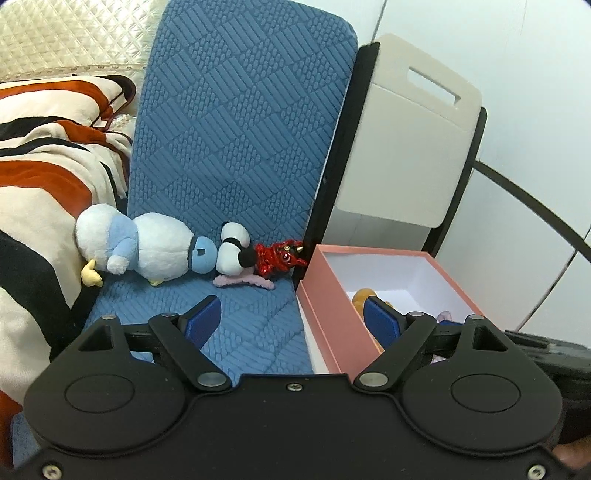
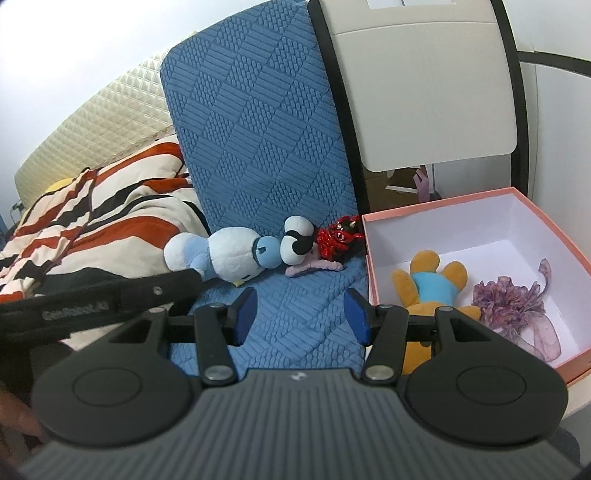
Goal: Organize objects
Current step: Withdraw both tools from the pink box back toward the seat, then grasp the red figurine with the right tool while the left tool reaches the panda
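Observation:
A white and light-blue plush duck [image 1: 147, 249] [image 2: 229, 254] lies on the blue textured cushion [image 1: 236, 155] [image 2: 266, 155]. Beside it lie a white and black plush [image 1: 236, 249] [image 2: 295, 240] and a red toy [image 1: 279, 256] [image 2: 334, 236]. A pink box [image 1: 332, 314] [image 2: 554, 221] stands to the right. It holds an orange bear in a blue shirt [image 2: 432, 284] and a purple ruffled item [image 2: 513, 302]. My left gripper [image 1: 291, 319] is open and empty, straddling the box's left wall. My right gripper [image 2: 299, 314] is open and empty above the cushion, left of the box.
A striped orange, black and cream blanket [image 1: 44, 166] [image 2: 103, 206] lies on the left. A quilted cream headboard [image 1: 66, 33] [image 2: 103, 125] is behind it. A white bin with a handle slot [image 1: 406, 140] [image 2: 424, 81] stands behind the box.

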`<state>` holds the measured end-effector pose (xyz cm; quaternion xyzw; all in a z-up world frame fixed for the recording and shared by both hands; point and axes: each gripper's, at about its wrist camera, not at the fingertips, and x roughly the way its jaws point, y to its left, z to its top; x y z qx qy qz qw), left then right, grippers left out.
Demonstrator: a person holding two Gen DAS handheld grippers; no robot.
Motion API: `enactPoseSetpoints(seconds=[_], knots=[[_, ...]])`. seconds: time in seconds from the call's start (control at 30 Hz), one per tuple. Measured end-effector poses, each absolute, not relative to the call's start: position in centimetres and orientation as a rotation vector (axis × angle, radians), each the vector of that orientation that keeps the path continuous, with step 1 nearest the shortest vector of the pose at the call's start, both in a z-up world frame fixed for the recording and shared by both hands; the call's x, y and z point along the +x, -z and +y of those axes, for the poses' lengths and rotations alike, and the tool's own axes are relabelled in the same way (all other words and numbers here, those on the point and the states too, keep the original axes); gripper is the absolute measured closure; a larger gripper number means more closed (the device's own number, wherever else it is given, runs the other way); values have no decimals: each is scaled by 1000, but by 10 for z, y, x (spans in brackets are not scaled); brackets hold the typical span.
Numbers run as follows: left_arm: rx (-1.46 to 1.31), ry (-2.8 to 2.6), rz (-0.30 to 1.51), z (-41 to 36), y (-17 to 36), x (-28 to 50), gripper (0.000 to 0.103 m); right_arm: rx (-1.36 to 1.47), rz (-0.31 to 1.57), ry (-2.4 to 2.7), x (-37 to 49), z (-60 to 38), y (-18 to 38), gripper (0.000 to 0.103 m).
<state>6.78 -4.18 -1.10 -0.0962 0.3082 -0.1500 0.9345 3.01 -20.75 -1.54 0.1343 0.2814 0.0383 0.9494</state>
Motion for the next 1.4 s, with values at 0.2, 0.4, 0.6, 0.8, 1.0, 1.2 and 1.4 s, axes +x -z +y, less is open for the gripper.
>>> enactPoseSetpoints(seconds=[0.2,0.4,0.6,0.8,1.0,1.2,1.4], knots=[[-205,295,638,-32,14,70,19,268,591,-75,33,-201,19,48],[-214,291,634,-27,21,76,19,254,593,-72,40,-201,25,48],[-222,278,656,-29,40,99,19,247,592,-62,53,-207,38,48],[-172,265,654,-35,58,132,19,207,580,-71,75,-209,53,48],[-150,242,661,-34,72,167,19,192,569,-83,104,-206,68,48],[-142,230,691,-28,93,204,19,150,585,-93,139,-206,81,48],[-232,250,755,-11,120,248,19,144,620,-95,173,-212,90,48]])
